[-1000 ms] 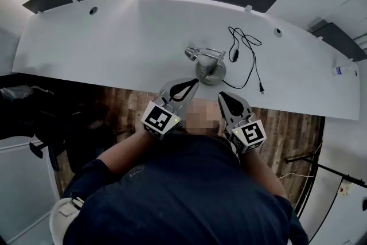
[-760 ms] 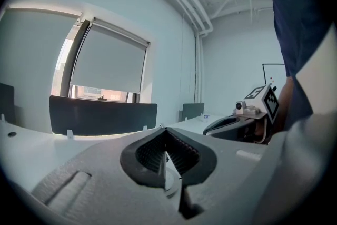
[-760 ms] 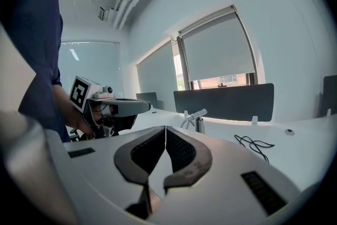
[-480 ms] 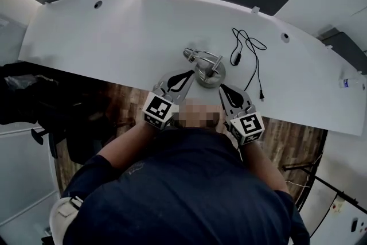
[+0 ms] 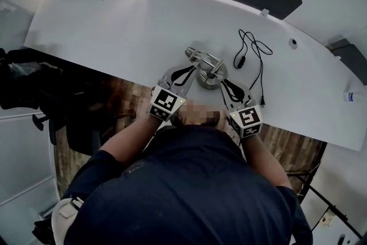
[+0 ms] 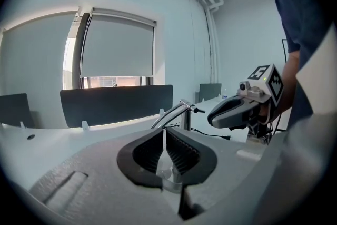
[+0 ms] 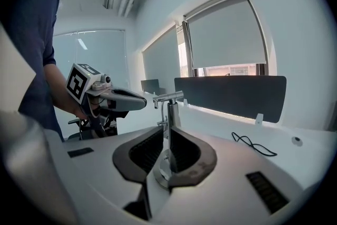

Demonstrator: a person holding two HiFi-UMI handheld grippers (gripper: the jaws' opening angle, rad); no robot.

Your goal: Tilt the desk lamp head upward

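**Both claws closer to the lamp, right one starting to open**

The desk lamp (image 5: 211, 75) stands on its round base near the front edge of the white tabletop (image 5: 114, 26), in the same place as one second ago. Its head (image 5: 192, 53) is still low, at the end of the arm that slopes down from the top of the post. The black cable (image 5: 253, 55) lies in loops just to the right of the base and has not moved.

Both claws have come forward and lower since the earlier frames. Then their tips only reached the tabletop edge; now they are over it, one on each side of the lamp base, near but not touching it.

The left claw (image 5: 192, 69) is clenched, with its jaws together and nothing between them. The jaws of the right claw (image 5: 225, 82) have just been opening and now stand a little apart. Nothing is gripped; in the right gripper view the lamp post shows through the narrow gap, beyond the tips.
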